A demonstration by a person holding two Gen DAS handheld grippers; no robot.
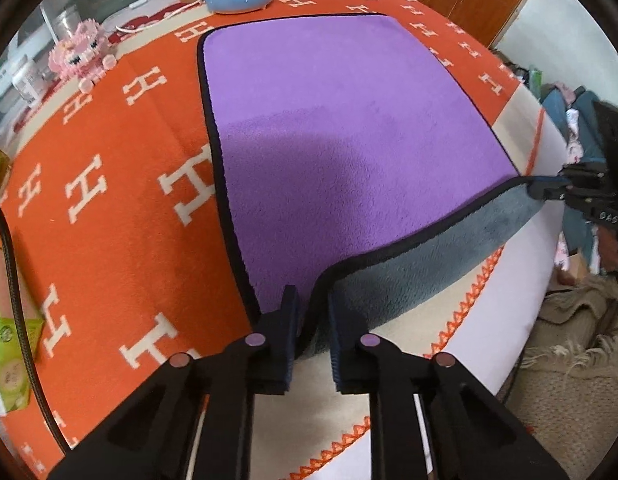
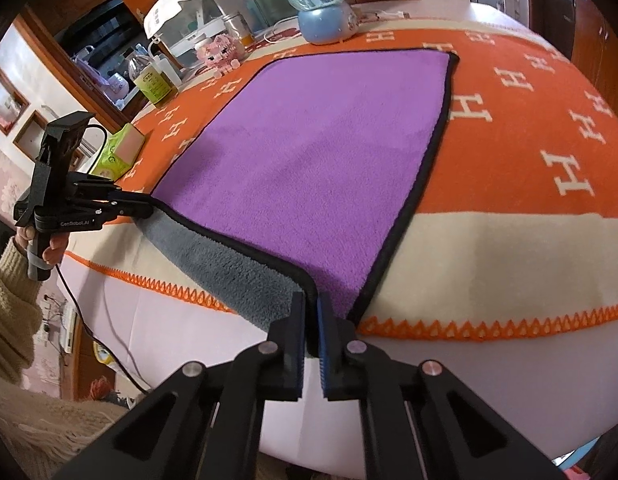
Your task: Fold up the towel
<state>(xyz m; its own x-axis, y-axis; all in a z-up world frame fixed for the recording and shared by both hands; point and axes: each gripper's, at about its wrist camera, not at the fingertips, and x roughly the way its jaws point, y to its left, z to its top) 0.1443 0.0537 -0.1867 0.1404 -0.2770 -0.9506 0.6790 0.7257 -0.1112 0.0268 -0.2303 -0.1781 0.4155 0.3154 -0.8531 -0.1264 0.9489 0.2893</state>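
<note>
1. Left wrist view: the towel (image 1: 349,128), purple on top and grey underneath, lies spread on the orange blanket (image 1: 109,200) over the table. The left gripper (image 1: 313,320) pinches its near left corner, fingers closed on the black hem, and the near edge is lifted clear so the grey side shows. The right gripper (image 1: 549,190) clamps the other near corner.

2. Right wrist view: the right gripper (image 2: 311,320) is closed on its corner; the left gripper (image 2: 143,210) grips the far end of the sagging near edge. The towel looks soft, light and limp, so corner grips on the firmer hem seem best, with the edge kept taut between them.
</note>
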